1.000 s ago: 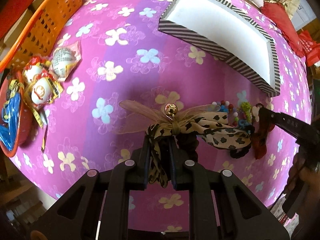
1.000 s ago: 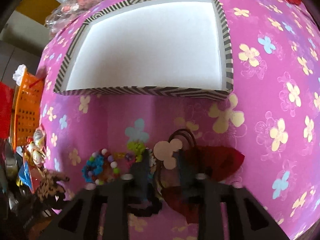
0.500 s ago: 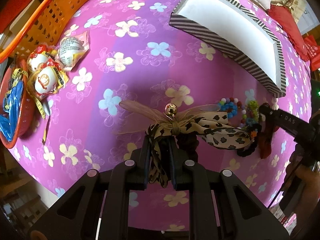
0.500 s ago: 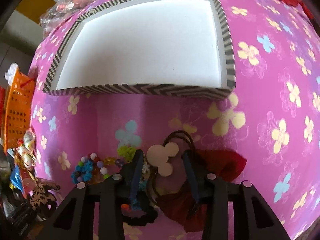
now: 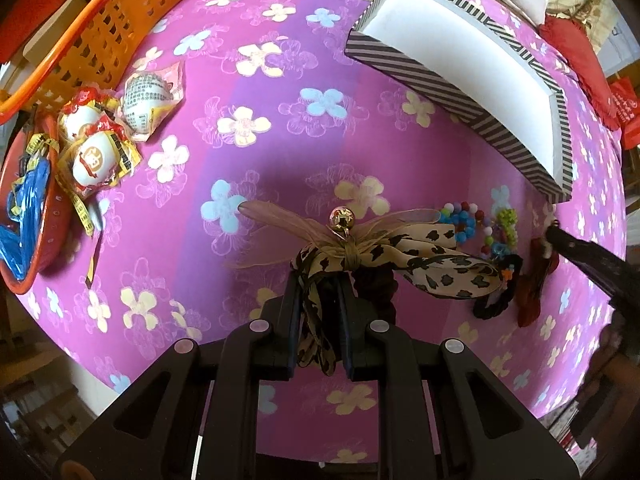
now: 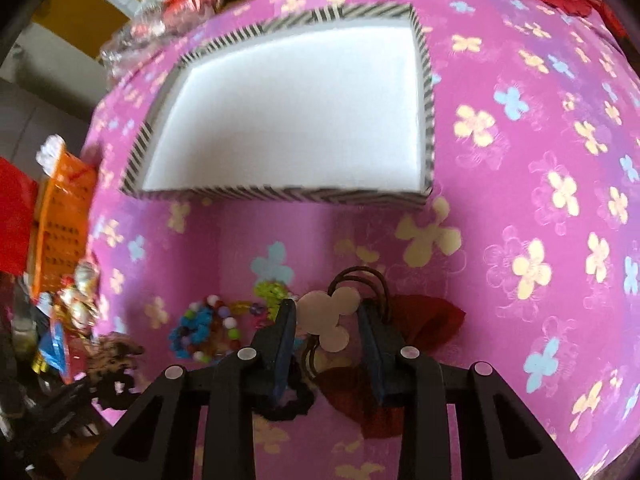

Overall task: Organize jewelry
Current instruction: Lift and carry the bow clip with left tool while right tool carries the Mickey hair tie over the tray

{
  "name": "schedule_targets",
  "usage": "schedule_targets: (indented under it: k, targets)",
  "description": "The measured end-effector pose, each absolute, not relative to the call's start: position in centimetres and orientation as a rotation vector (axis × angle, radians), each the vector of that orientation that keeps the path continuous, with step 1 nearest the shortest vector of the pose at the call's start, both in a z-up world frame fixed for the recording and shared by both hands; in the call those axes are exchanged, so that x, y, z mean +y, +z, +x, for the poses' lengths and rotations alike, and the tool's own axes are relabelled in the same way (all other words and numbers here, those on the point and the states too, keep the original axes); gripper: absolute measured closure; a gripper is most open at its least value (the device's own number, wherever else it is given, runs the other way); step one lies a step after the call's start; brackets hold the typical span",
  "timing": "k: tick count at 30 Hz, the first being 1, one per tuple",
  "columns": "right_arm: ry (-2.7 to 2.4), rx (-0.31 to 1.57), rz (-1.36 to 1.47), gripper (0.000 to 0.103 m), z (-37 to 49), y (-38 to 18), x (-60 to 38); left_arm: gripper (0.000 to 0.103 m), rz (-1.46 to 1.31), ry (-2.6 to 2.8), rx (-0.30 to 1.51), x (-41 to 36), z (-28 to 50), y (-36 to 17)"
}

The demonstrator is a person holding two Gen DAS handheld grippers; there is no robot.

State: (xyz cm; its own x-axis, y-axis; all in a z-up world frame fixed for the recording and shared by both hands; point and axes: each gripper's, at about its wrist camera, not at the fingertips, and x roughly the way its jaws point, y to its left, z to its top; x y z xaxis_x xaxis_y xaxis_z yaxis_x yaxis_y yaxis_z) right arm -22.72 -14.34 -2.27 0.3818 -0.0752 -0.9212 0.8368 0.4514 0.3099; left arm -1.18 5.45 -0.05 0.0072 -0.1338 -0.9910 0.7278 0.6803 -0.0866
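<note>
My left gripper (image 5: pixel 318 280) is shut on a leopard-print bow hair tie (image 5: pixel 400 252) with a gold bead and holds it above the pink flowered cloth. My right gripper (image 6: pixel 327 310) is open, its fingers on either side of a beige mouse-head hair tie (image 6: pixel 326 316) lying on a red bow (image 6: pixel 424 316). A colourful bead bracelet (image 6: pixel 204 326) and a black scrunchie (image 6: pixel 288 404) lie beside it. The striped box (image 6: pixel 280 194) with a white inside stands beyond. In the left wrist view the box (image 5: pixel 440 80) is at upper right, with the bracelet (image 5: pixel 468 224) below it.
An orange basket (image 5: pixel 92 24), wrapped white eggs (image 5: pixel 96 156) and a red bowl (image 5: pixel 40 220) with blue wrappers sit at the left. Red cloth (image 5: pixel 576 52) lies beyond the box. The table edge runs along the bottom of the left wrist view.
My left gripper has risen and drawn back with the leopard bow. My right gripper has opened wider and moved forward around the mouse-head hair tie.
</note>
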Motion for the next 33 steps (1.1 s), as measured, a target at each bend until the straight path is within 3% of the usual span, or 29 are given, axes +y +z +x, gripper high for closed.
schedule_targets:
  k: [18,33]
  targets:
    - [-0.652,0.86,0.891,0.072,-20.9,5.2,-16.6,0.088,0.53,-0.793,1.319,-0.1,-1.2,4.3]
    - [-0.633,0.856,0.814,0.072,-18.0,6.3,-21.8,0.088,0.543,-0.796,1.242,-7.2,0.5,5.5]
